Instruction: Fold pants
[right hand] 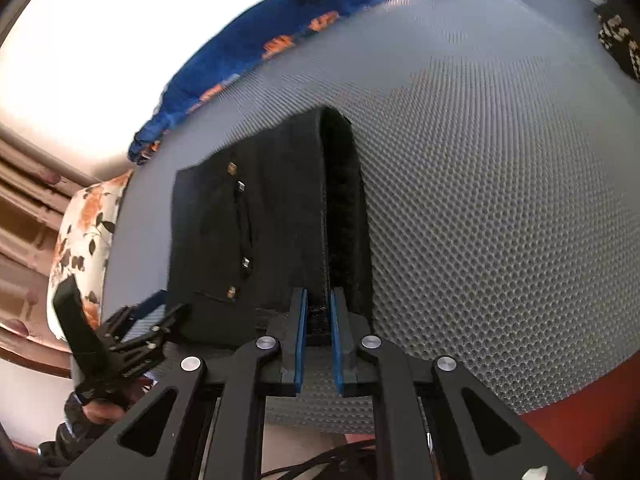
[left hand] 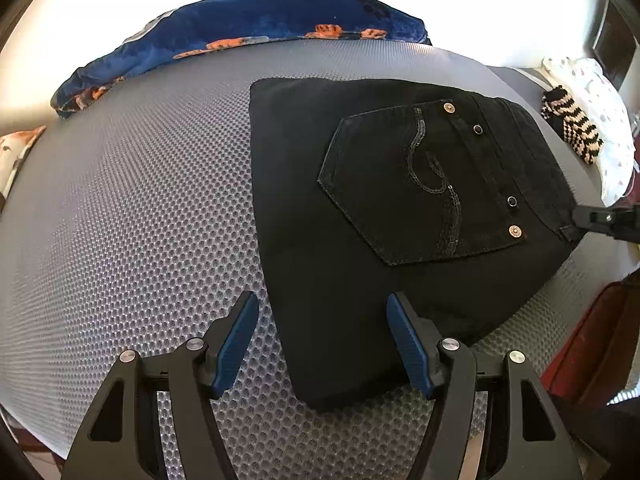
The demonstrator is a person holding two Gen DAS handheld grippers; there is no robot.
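Observation:
Black jeans (left hand: 360,200), folded into a compact block with the back pocket up, lie on a grey honeycomb mat (left hand: 120,200). My left gripper (left hand: 323,308) is open just above their near corner, its blue pads (left hand: 236,344) wide apart and one on each side of the cloth's edge, not pressing it. My right gripper (right hand: 318,304) is shut on the waistband edge of the jeans (right hand: 240,240), with black cloth pinched between its pads. In the left wrist view the right gripper (left hand: 600,220) reaches in from the right edge. The left gripper (right hand: 132,336) shows at the lower left of the right wrist view.
A blue blanket with orange prints (left hand: 240,28) is bunched along the mat's far edge. A black-and-cream striped sock (left hand: 576,128) rests on a white pillow (left hand: 604,92) at the far right. A floral pillow (right hand: 88,232) lies at the left, and red fabric (left hand: 588,344) shows below the mat's right edge.

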